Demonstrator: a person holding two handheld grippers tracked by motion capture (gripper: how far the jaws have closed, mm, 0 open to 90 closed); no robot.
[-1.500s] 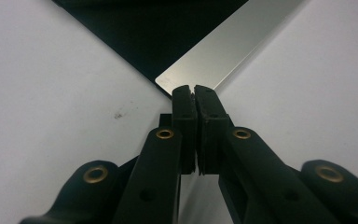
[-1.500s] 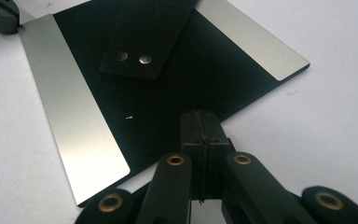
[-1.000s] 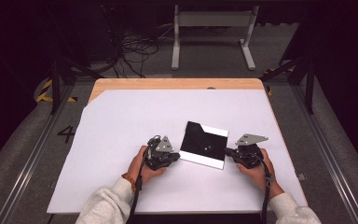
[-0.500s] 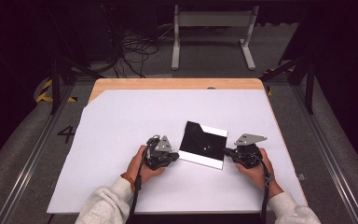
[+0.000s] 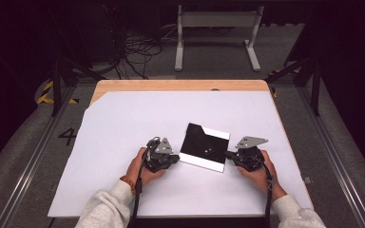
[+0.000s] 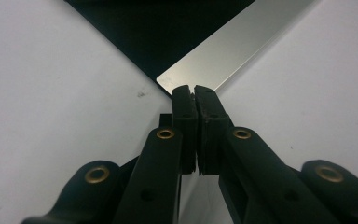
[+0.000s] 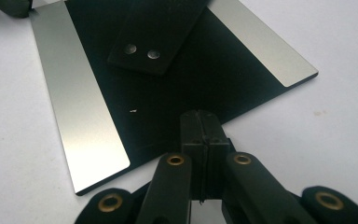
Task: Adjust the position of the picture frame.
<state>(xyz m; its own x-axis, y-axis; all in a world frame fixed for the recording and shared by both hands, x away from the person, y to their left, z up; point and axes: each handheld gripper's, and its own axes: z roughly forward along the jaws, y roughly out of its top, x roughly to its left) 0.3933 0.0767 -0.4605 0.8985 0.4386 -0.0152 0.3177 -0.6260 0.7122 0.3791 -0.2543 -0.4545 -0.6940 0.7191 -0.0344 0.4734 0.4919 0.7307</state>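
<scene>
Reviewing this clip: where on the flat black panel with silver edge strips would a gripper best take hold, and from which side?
Probably at a silver edge strip, coming in level from the side. The black panel lies flat on the white table cover, so only its thin rim offers the jaws anything; a corner, like the one at the shut left gripper, looks easiest to lift first. The right gripper, also shut, meets the opposite edge.
</scene>
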